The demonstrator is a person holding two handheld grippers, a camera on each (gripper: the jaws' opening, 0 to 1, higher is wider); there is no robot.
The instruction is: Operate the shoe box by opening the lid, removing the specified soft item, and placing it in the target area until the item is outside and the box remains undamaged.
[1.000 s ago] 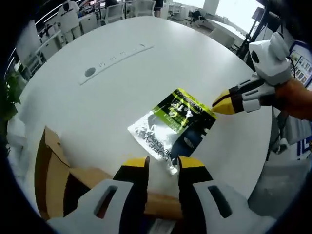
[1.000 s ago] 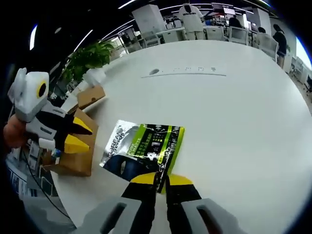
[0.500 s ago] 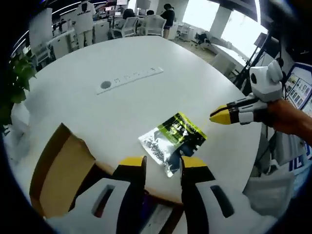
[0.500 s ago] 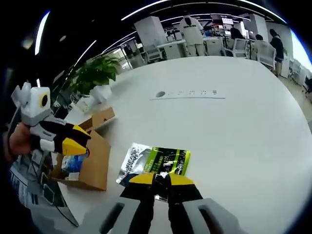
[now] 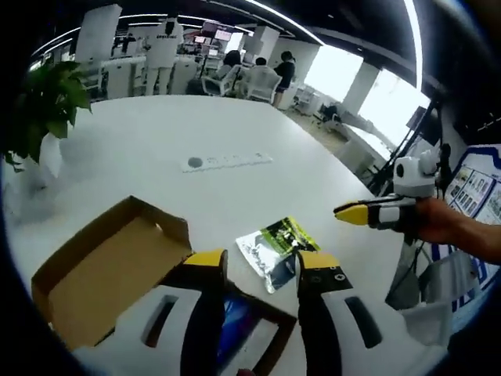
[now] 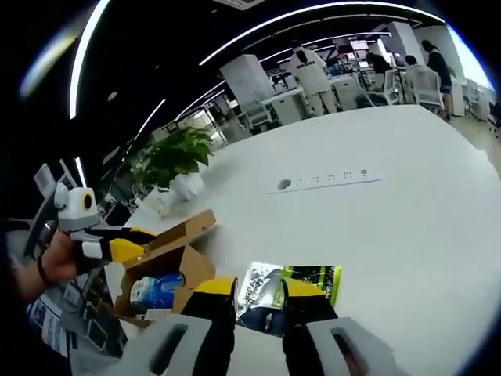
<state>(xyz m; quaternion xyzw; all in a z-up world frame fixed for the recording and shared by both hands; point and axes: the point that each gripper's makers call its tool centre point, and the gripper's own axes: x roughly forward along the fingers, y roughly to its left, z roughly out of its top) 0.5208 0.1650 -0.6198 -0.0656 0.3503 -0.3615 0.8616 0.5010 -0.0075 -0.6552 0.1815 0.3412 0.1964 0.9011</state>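
Both the left gripper [image 5: 261, 262] and the right gripper [image 6: 259, 288] hang above the table [image 5: 235, 141] with jaws parted, holding nothing. The green-and-silver pouch [image 5: 277, 243] lies flat on the white tabletop, just beside the open cardboard shoe box [image 5: 102, 270], whose lid stands up.

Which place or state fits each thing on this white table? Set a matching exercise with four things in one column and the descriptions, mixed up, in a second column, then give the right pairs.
Things:
1. shoe box
2. green and silver pouch
3. potted plant
4. grey strip

Descriptions:
A. set flat in the table, far from the box
B. open, lid flap up
C. lying flat on the table outside the box
D. upright near the table's edge

Pairs: 1-B, 2-C, 3-D, 4-A
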